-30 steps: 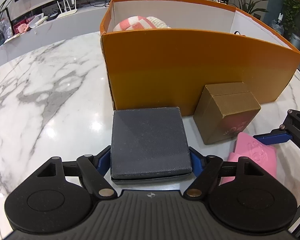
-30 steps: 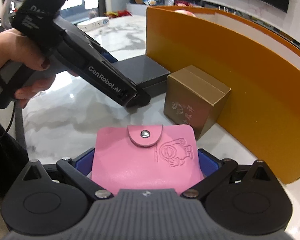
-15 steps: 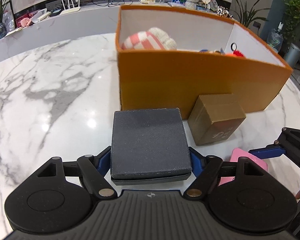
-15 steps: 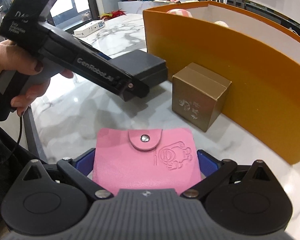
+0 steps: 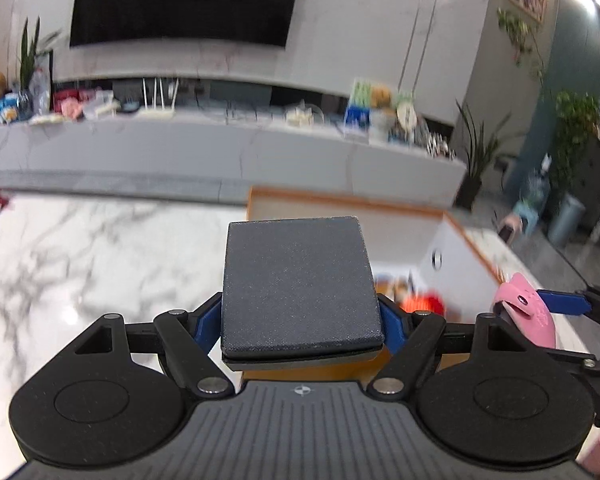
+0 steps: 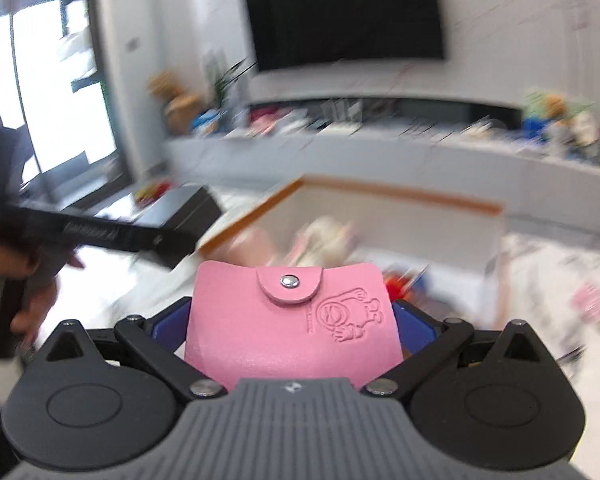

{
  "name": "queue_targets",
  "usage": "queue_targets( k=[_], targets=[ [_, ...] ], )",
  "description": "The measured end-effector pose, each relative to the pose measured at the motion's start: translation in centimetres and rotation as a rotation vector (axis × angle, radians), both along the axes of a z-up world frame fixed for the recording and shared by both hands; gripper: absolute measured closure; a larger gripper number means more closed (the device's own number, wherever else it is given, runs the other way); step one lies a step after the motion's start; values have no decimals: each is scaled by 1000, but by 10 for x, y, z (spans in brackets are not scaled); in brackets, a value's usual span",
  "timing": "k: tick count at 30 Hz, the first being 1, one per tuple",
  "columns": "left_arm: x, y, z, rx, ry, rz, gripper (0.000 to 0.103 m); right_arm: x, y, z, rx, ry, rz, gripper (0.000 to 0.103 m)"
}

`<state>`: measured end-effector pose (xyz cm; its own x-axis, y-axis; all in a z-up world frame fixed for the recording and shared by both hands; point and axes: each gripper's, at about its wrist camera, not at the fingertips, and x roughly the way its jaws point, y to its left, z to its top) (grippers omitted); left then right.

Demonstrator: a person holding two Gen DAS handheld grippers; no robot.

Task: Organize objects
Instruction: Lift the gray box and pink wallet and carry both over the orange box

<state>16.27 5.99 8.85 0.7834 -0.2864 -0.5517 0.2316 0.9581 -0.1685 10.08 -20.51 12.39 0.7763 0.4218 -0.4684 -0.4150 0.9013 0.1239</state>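
Note:
My left gripper (image 5: 298, 320) is shut on a flat dark grey box (image 5: 298, 284) and holds it in the air above the near wall of the orange box (image 5: 472, 248). My right gripper (image 6: 292, 320) is shut on a pink snap wallet (image 6: 292, 316) with an embossed cartoon, held above the orange box (image 6: 400, 192). The wallet (image 5: 528, 312) also shows at the right of the left wrist view. The left gripper with the grey box (image 6: 180, 208) shows at the left of the right wrist view. Soft toys (image 6: 320, 240) and small red items (image 5: 424, 302) lie inside the orange box.
The orange box stands on a white marble table (image 5: 80, 264). A long grey counter (image 5: 220, 148) with clutter runs behind it, under a wall television (image 5: 184, 0). Potted plants (image 5: 580, 128) stand at the far right. The gold box is hidden.
Both grippers have risen with their loads, from table level beside the orange box to above its rim. The views now look over the box into the room; the gold box has dropped out of view.

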Motion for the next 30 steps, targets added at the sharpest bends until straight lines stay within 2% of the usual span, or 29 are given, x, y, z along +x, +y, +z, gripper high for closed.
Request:
queue_targets(
  k=[5, 9, 12, 14, 18, 23, 30],
  targets=[
    [36, -30, -7, -24, -23, 34, 14, 34, 1, 6, 19, -43, -133, 1],
    [57, -51, -21, -9, -9, 33, 14, 62, 2, -13, 52, -19, -195, 1],
    [60, -56, -33, 37, -9, 55, 14, 80, 5, -32, 42, 2, -240, 1],
    [67, -54, -39, 22, 5, 57, 14, 90, 2, -43, 62, 28, -262, 1],
    [78, -53, -50, 35, 19, 81, 14, 114, 8, -61, 75, 61, -263, 1],
    [80, -56, -58, 50, 35, 87, 15, 118, 14, -73, -15, 49, -273, 1],
    [70, -65, -58, 97, 24, 69, 15, 112, 18, -72, -61, 34, -269, 1]
  ],
)
